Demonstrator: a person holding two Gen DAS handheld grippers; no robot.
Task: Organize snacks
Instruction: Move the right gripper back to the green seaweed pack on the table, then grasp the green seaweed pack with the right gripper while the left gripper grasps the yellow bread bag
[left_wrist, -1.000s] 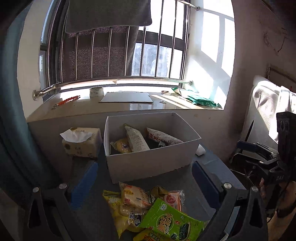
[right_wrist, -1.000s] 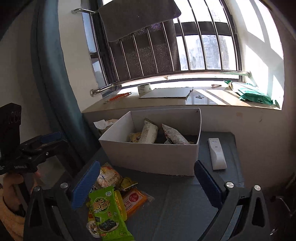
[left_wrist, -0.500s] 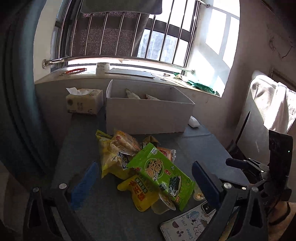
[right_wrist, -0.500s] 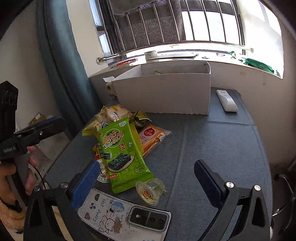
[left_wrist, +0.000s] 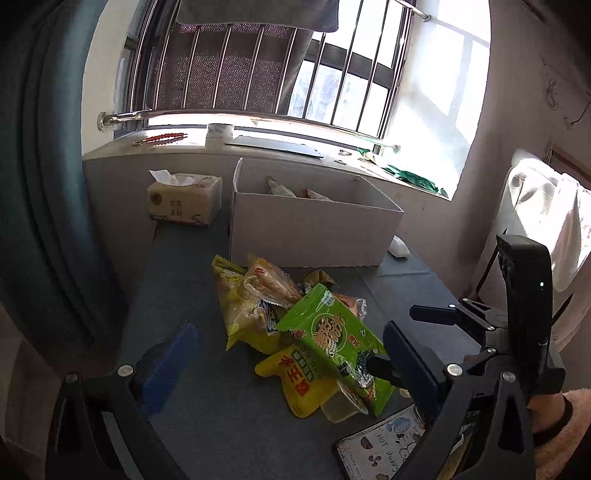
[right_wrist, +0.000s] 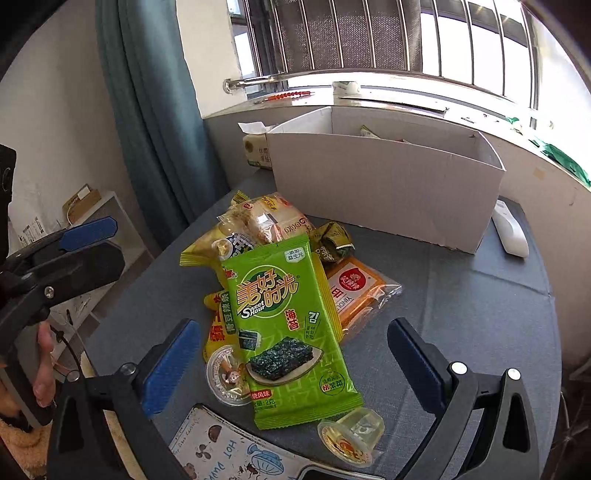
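Both jaws are being held wide open, empty. The seaweed pack (right_wrist: 288, 328), topmost on the pile, is being judged light, crinkly, slippery; an edge pinch is advised.

a tissue box (left_wrist: 184, 199) sits at centre left on the grey counter (left_wrist: 221, 406), below the windowsill (left_wrist: 184, 147). a white remote (right_wrist: 511, 232) lies at the right. a tape roll (left_wrist: 220, 131) stands on the sill at upper centre. a teal curtain (right_wrist: 147, 110) hangs at upper left. a phone case (right_wrist: 236, 454) with cartoon drawings lies at the bottom edge.
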